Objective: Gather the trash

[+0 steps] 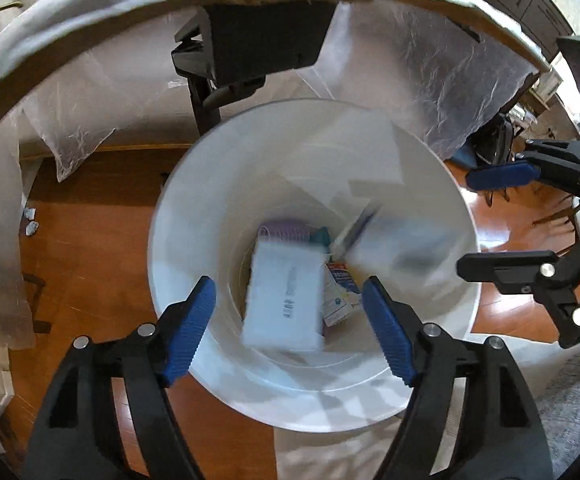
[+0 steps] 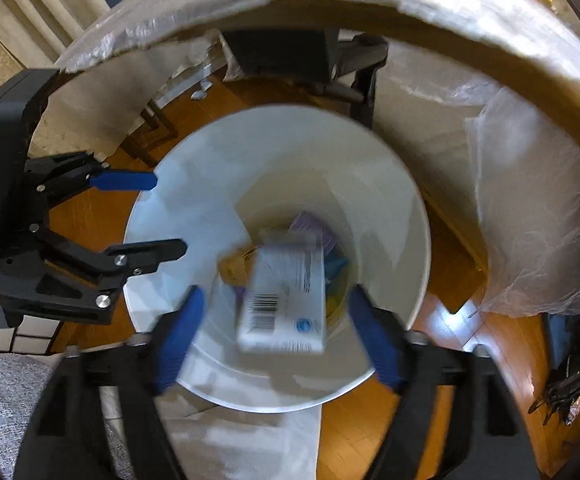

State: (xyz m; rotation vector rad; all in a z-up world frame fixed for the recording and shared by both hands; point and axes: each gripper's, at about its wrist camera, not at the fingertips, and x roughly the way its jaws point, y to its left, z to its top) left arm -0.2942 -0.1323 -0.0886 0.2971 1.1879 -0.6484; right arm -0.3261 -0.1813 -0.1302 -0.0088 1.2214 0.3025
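A white bin (image 1: 218, 184) stands on the wooden floor below both grippers; it also shows in the right wrist view (image 2: 178, 200). My left gripper (image 1: 290, 320) is open over the bin, and a blurred white box (image 1: 284, 304) is in the air between its fingers, touching neither. My right gripper (image 2: 274, 332) is open too, with a blurred white barcode box (image 2: 286, 300) loose between its fingers above the bin. Purple, teal and printed packets (image 1: 339, 292) lie at the bin's bottom. Each gripper shows in the other's view, the right (image 1: 485, 220) and the left (image 2: 166, 216).
A table edge draped in clear plastic sheet (image 1: 469, 76) arches over the bin. Black table legs (image 1: 206, 92) stand behind it. Crumpled paper bits (image 1: 30, 222) lie on the floor at left. A grey rug (image 2: 6, 380) and white cloth (image 2: 250, 440) lie near me.
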